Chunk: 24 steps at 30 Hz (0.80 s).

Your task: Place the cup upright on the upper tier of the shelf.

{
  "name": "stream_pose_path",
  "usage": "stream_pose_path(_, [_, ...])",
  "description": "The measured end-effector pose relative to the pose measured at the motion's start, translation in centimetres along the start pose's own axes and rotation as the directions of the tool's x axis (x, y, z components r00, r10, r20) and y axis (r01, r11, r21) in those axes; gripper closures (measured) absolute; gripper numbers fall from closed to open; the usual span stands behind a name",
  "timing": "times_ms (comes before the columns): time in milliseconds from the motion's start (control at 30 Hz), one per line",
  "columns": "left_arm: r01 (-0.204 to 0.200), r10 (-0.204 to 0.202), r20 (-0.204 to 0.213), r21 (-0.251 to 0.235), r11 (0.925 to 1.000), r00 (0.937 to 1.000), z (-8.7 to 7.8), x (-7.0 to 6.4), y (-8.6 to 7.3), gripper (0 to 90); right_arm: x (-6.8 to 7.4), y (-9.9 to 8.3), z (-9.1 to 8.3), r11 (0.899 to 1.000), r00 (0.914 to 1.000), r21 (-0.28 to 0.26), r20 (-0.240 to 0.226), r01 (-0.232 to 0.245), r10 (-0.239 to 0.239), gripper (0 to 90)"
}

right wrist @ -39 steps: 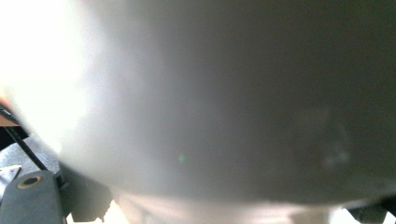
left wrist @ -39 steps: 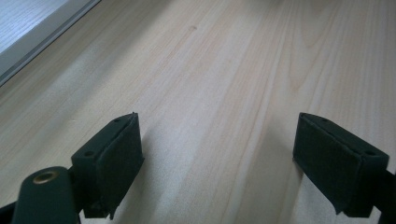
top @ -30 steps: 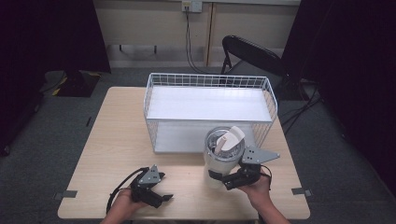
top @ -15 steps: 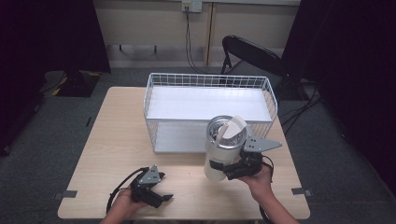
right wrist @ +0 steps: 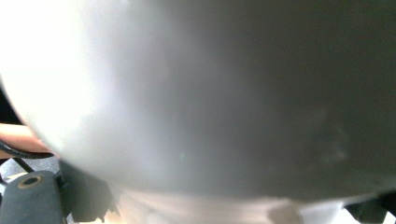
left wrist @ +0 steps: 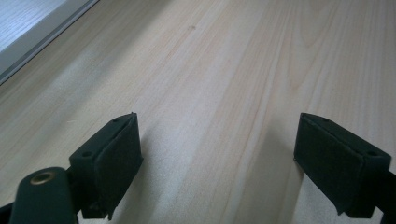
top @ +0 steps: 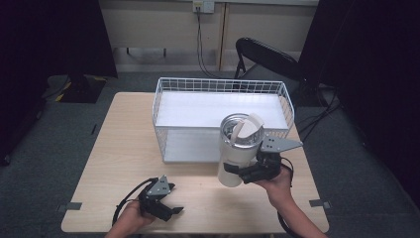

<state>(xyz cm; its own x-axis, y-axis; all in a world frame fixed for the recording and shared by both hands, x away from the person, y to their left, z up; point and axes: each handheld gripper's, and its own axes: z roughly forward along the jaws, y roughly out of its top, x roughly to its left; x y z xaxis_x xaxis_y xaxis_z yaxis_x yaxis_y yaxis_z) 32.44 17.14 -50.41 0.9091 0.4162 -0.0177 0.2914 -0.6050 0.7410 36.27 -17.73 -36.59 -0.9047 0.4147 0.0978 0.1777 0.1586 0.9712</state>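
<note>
A tall white tumbler (top: 237, 148) with a flip lid hangs tilted above the table, just in front of the wire basket (top: 163, 91). My right gripper (top: 247, 173) is shut on its lower body, and the tumbler's pale wall (right wrist: 196, 93) looms close in the right gripper view. My left gripper (top: 168, 206) rests low over the wooden table (top: 124, 144) near the front edge. Its two black pads (left wrist: 114, 154) stand wide apart with bare wood between them.
The white wire basket sits at the table's back middle with a white floor inside. A black chair (top: 267, 54) stands behind the table. Tape marks (top: 73, 206) sit at the front corners.
My right gripper has lifted the tumbler up off the table and carried it slightly forward, toward the basket. The left gripper has stayed in place.
</note>
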Motion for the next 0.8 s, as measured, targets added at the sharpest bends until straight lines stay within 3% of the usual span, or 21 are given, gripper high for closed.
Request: stream_pose_path(800, [-0.011, 0.011, 0.008, 0.005, 0.9999, 0.9999, 0.0, 0.0, 0.0, 11.4, -0.5, 7.0, -0.7, 1.000, 0.9999, -0.004, 0.008, -0.008, 0.008, 9.9])
